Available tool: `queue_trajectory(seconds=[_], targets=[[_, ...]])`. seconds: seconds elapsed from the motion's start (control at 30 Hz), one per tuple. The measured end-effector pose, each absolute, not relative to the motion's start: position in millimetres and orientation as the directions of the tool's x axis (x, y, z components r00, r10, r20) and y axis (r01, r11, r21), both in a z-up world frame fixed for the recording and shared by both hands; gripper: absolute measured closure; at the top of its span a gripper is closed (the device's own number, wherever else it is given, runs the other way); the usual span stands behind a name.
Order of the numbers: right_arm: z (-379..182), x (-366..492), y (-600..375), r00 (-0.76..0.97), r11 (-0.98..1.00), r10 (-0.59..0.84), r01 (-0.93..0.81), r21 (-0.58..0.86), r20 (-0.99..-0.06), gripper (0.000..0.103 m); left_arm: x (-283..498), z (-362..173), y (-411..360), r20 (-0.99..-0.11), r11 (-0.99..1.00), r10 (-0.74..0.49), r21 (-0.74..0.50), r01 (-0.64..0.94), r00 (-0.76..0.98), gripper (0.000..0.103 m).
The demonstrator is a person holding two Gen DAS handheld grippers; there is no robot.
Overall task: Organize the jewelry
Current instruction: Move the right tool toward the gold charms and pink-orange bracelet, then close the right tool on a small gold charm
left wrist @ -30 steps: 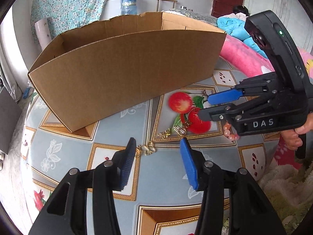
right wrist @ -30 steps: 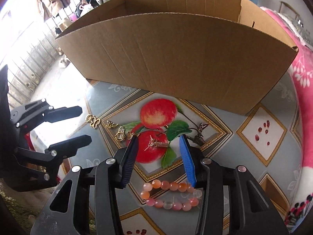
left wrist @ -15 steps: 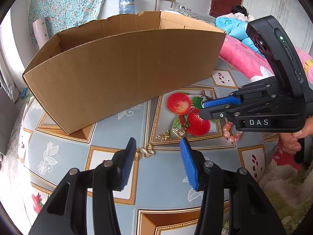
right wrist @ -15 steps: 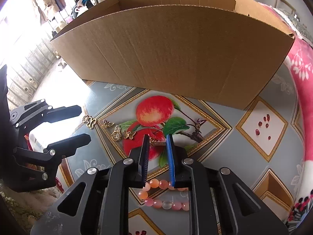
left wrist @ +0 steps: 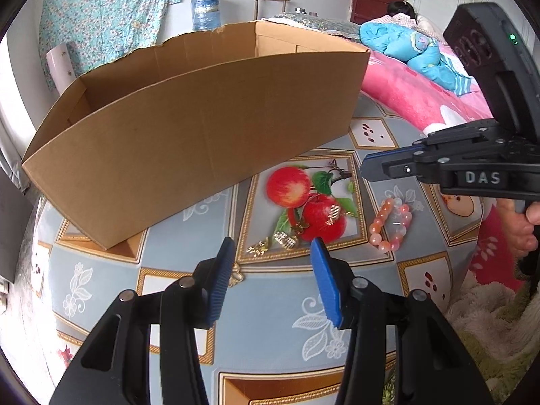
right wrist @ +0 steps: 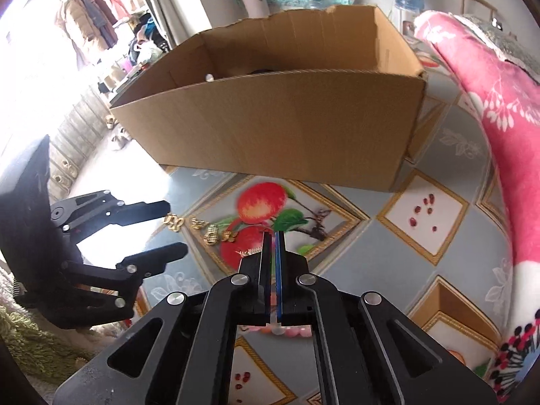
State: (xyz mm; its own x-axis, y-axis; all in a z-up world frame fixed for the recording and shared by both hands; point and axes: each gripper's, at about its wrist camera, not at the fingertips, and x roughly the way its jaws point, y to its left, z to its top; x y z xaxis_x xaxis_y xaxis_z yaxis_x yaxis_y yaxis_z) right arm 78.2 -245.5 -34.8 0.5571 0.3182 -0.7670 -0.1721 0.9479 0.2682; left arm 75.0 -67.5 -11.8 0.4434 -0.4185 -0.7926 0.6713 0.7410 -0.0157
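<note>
Several gold charms (left wrist: 285,239) lie on the apple print of the tablecloth (left wrist: 371,270), one bar-shaped charm (left wrist: 332,217) on the lower apple. A pink bead bracelet (left wrist: 391,224) rests to their right. My left gripper (left wrist: 271,263) hovers open just before the charms, a gold clasp (left wrist: 236,275) by its left pad. My right gripper (right wrist: 272,236) hangs above the table, its jaws closing until the pads meet, with nothing seen between them. The bracelet (right wrist: 287,330) shows under it. The cardboard box (left wrist: 202,141) stands open-topped behind.
A pink blanket (right wrist: 489,101) covers the bed along the right side, where a person (left wrist: 401,10) lies at the back. Green fluffy fabric (left wrist: 489,337) lies off the table's near right edge. A hand (left wrist: 516,229) holds the right gripper (left wrist: 364,168).
My right gripper's jaws closed fully and it lifted away from the charms toward the box, uncovering the bracelet. The bar charm stayed on the cloth. The left gripper stayed put.
</note>
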Motion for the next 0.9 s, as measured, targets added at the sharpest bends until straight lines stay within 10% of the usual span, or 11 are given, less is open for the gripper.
queue_trajectory(seconds=[0.3,0.47,0.9], targets=[[-36.8,83.2,-246.8,0.537,0.926,0.376,-0.229,0.298,-0.755,0.096,75.6,-15.4,-84.9,-0.808,0.722,-0.396,0.018,0.691,0.436,0.060],[-42.8,91.5,-218.8,0.497,0.911,0.383,-0.344,0.228,-0.779,0.072,73.7,-14.8,-89.7,-0.811,0.712,-0.388,0.037,0.702,0.437,0.067],[-56.3,91.8,-191.8,0.484,0.907,0.270,-0.418,0.051,-0.832,0.087,80.7,-20.7,-92.1,-0.830,0.699,-0.383,0.027,0.715,0.406,0.082]])
